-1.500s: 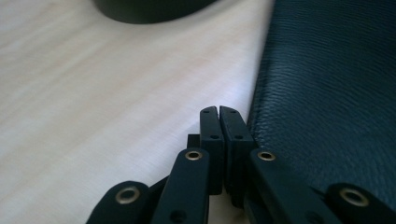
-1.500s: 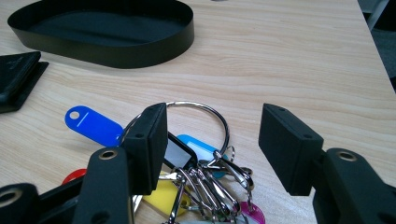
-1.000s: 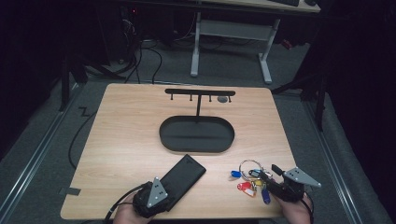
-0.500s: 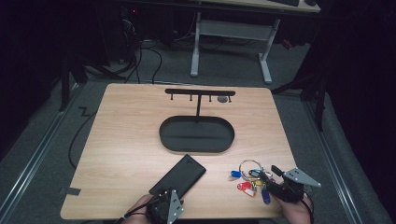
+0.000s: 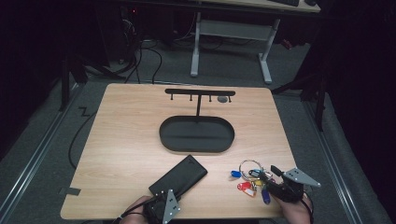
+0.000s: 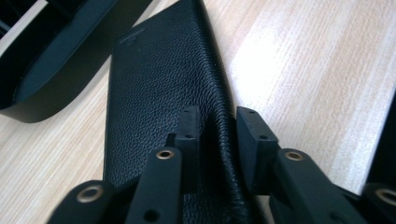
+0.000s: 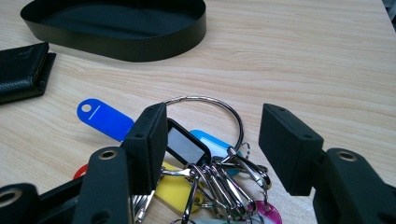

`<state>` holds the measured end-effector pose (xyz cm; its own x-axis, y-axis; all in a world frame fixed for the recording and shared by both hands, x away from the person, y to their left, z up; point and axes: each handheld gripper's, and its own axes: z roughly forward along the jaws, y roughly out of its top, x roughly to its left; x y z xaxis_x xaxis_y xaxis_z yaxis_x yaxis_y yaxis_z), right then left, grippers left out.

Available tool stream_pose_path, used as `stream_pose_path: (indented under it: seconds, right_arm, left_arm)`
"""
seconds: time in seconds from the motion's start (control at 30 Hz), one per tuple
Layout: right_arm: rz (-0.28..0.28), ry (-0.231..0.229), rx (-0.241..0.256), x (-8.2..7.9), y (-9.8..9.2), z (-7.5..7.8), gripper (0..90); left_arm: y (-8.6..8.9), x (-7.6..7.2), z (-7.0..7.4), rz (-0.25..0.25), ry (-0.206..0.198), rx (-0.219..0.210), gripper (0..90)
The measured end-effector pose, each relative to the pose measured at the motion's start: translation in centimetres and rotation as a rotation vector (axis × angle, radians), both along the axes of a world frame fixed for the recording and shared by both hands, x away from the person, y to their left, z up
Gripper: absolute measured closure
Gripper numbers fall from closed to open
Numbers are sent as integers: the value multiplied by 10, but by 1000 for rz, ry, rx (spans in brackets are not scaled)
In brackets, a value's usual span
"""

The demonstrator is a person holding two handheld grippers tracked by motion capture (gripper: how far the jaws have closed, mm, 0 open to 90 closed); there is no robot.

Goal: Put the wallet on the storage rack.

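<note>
- The left tongs (image 6: pixel 212 140) have closed on the near edge of the black leather wallet (image 6: pixel 159 88); the left gripper view shows the two pads pinching a raised fold of leather between them. A second ago, in the high view, these tongs sat further left of the wallet's near corner; now they (image 5: pixel 163 206) are drawn in under it, at the counter's front edge.
- I judge that the wallet is now gripped but not yet lifted: it (image 5: pixel 179 176) lies flat on the counter (image 5: pixel 121 140), slanting from the near left up toward the tray.
- The right tongs (image 7: pixel 212 149) stand wide apart, their pads either side of the key bunch (image 7: pixel 205 172) and clamped on nothing. In the high view they (image 5: pixel 273 179) have not shifted over the last second.
- The key bunch (image 5: pixel 252 179) rests on the counter near the front right: a big split ring (image 7: pixel 219 112), a blue tag (image 7: pixel 105 119), yellow and red tags beneath, all loose.
- So the change is on the left side alone; the keys wait for a closing move.
- Farther off, the oval black tray (image 5: pixel 197 134) sits mid-counter, holding nothing that I can see.
- Behind it rises the hook rack (image 5: pixel 200 93), its bar carrying small pegs and, at its right end, one small grey thing too small to make out; a likely home for the keys, with the tray for the wallet.
</note>
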<state>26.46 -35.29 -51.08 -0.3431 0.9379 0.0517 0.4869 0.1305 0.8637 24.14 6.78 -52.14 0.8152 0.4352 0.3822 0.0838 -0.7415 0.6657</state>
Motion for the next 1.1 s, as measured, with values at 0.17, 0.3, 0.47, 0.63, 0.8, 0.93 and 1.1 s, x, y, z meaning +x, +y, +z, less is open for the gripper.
stream_pose_path:
  seconds: [0.17, 0.3, 0.47, 0.63, 0.8, 0.93, 1.1]
  right_arm:
    - [-6, 0, 7, 0, -1, 0, 425]
    - [-9, -1, 9, -1, -1, 0, 425]
    - [-7, -2, 3, 0, -2, 0, 425]
    - [-5, 5, 2, 0, 0, -1, 425]
    - [-4, 6, 3, 1, 1, -1, 425]
    - [-5, 5, 3, 0, 0, -1, 426]
    - [-9, 8, 11, 0, -1, -1, 425]
  left_arm:
    - [7, 4, 4, 16, 30, -63, 765]
    - [13, 7, 9, 28, 45, -116, 780]
    - [27, 13, 19, 51, 72, -206, 792]
    - [38, 17, 24, 71, 91, -260, 798]
    - [44, 20, 27, 86, 101, -302, 801]
    - [51, 22, 31, 116, 106, -338, 805]
    - [68, 28, 37, 159, 134, -415, 810]
